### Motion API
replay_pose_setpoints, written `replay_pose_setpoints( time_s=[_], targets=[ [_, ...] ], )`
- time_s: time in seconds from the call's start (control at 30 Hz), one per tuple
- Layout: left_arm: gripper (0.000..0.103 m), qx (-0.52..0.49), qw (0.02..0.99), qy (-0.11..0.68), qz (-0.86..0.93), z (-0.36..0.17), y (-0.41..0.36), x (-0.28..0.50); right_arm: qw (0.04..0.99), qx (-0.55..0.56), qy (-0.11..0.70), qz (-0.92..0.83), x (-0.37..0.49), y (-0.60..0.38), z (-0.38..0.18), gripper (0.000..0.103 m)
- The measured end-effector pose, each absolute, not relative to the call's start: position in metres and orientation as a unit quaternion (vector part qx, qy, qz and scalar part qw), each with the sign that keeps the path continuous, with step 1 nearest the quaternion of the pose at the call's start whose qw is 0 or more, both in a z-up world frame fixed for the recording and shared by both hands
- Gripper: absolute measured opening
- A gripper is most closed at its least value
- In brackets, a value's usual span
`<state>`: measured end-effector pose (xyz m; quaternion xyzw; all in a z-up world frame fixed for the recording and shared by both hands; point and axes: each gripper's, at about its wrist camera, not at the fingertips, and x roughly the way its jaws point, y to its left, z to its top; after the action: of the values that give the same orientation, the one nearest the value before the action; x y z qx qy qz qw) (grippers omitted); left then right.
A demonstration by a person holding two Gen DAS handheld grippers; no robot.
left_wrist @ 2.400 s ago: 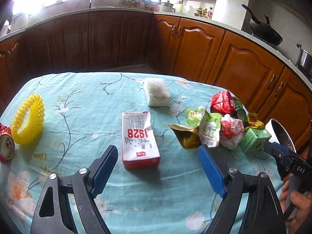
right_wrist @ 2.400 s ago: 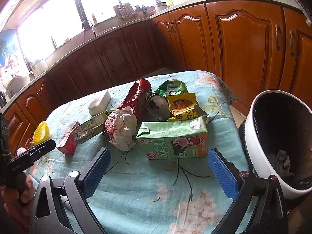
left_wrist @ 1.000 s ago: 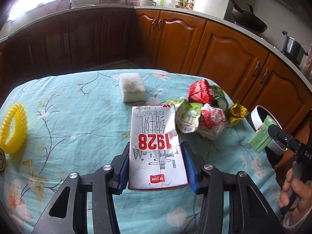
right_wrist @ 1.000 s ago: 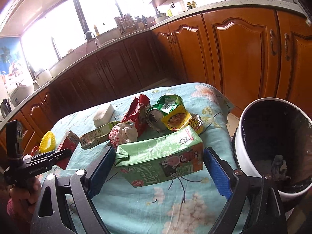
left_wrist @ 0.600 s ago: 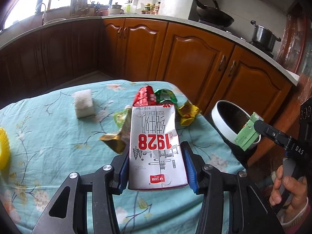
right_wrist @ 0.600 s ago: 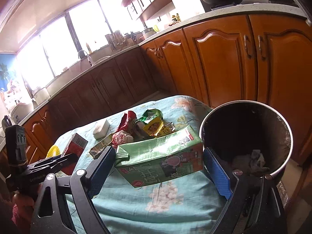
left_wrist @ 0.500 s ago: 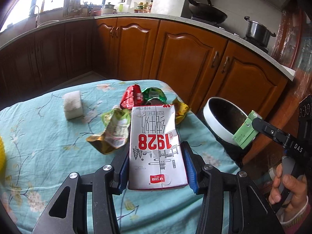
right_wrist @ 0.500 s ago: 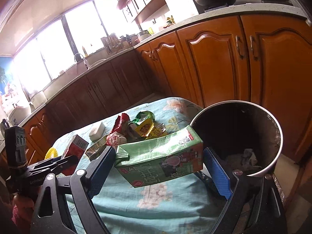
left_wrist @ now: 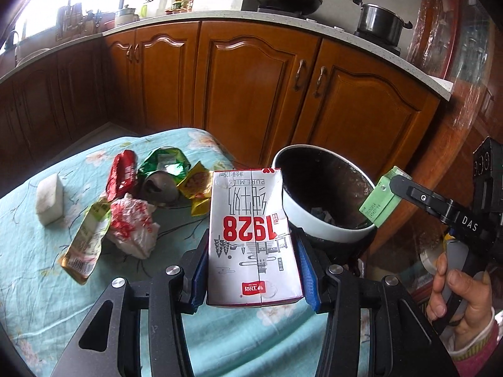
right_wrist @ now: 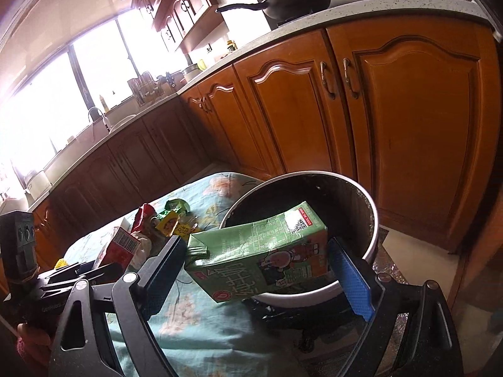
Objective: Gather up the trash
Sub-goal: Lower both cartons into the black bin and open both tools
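In your left wrist view, your left gripper (left_wrist: pixel 253 270) sits at bottom centre, its blue pads pressed against both sides of the white milk carton (left_wrist: pixel 251 238), jaws about half closed on it. Just right of the carton stands the white-rimmed trash bin (left_wrist: pixel 327 198). At far right your right gripper (left_wrist: pixel 385 199) carries the green carton (left_wrist: pixel 378 207) over the bin's rim. Wrappers (left_wrist: pixel 132 216) lie left of centre on the floral tablecloth (left_wrist: pixel 37 282), with a white sponge (left_wrist: pixel 48 202) further left.

In your right wrist view, your right gripper (right_wrist: pixel 261 264) holds the green carton (right_wrist: pixel 257 251) lengthwise between wide-set jaws, at centre frame, over the trash bin (right_wrist: pixel 367 216). Your left gripper (right_wrist: pixel 94 270) shows at lower left with the milk carton's red end (right_wrist: pixel 119 248).
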<state>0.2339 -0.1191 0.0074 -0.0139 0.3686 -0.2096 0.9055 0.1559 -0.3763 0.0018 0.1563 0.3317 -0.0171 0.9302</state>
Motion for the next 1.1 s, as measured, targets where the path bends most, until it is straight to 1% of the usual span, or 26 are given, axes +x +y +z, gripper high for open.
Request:
replay_pose_setpoints(
  time_s=[0.27,0.67,1.1],
  targets=[
    [0.047,0.013,0.896,0.374,-0.238,0.007,-0.165,0.272,0.927,0.162,0.337,-0.034,0.170,-0.405,-0.005,0.092],
    [0.047,0.050,0.871,0.415,-0.258,-0.009,-0.220,0.329,0.915,0.176,0.362,-0.031,0.193,-0.432,-0.020,0.092],
    [0.048,0.078,0.865,0.422,-0.258,-0.019,-0.247,0.346,0.905,0.183,0.383,-0.020,0.208,-0.442,-0.030,0.092]
  ],
)
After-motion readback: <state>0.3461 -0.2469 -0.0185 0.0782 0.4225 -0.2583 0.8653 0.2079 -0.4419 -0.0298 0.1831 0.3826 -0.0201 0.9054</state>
